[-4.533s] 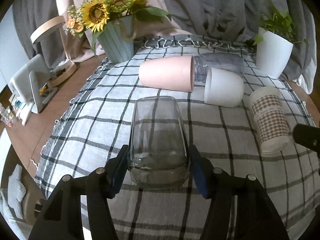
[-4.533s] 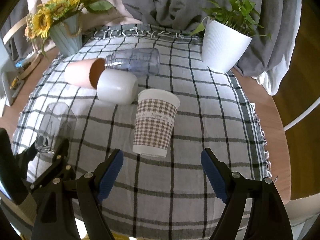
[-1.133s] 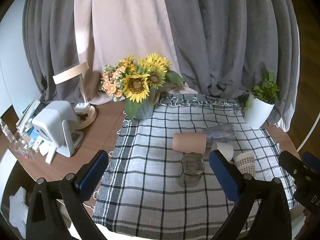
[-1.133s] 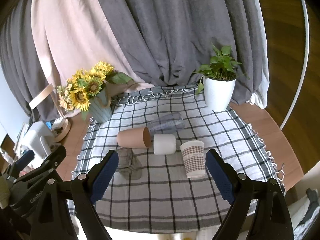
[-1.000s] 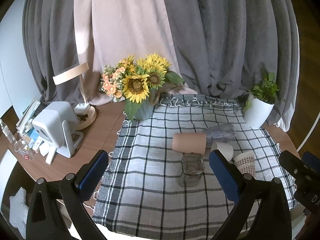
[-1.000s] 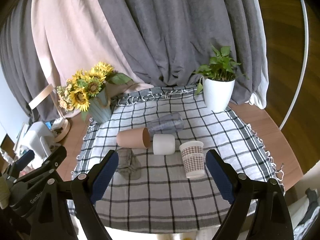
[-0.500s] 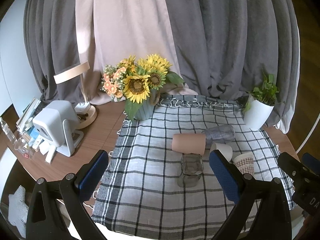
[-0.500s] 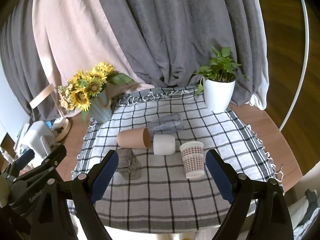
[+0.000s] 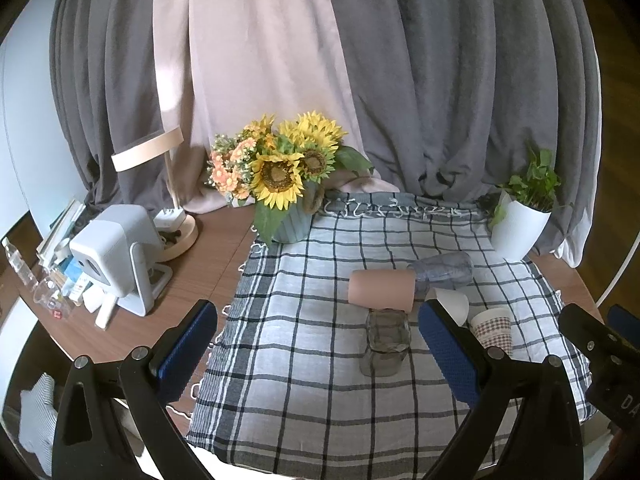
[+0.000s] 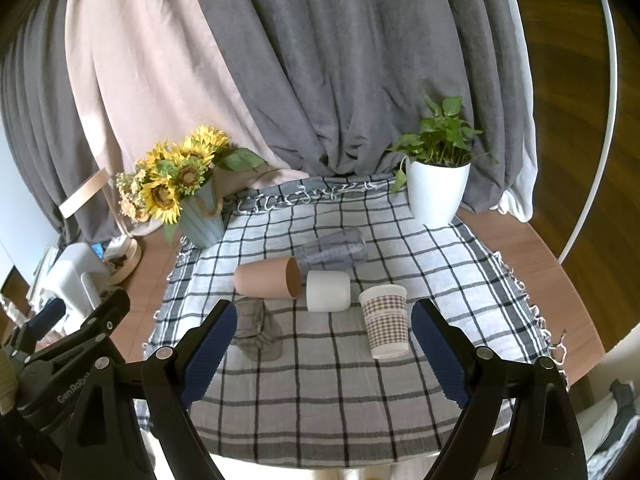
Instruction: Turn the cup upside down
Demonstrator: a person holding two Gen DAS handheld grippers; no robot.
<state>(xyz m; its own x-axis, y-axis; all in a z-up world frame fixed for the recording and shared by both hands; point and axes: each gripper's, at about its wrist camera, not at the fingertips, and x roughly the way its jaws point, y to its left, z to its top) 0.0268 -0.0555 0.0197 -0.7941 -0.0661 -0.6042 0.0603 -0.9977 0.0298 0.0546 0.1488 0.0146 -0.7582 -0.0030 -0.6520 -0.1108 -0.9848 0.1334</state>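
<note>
A clear glass cup stands upside down on the checked cloth, mouth down. A paper cup with a brown check band stands upright to its right. A pink cup, a white cup and a clear plastic cup lie on their sides behind. My left gripper and right gripper are both open, empty and held back high above the table's front edge.
A sunflower vase stands at the cloth's back left. A white potted plant stands at the back right. A lamp and a white device sit on the wooden table at left. Curtains hang behind.
4.5 s ago my left gripper held the glass cup low on the cloth. It has let go, and both grippers have drawn back and up. Over the last second nothing moved.
</note>
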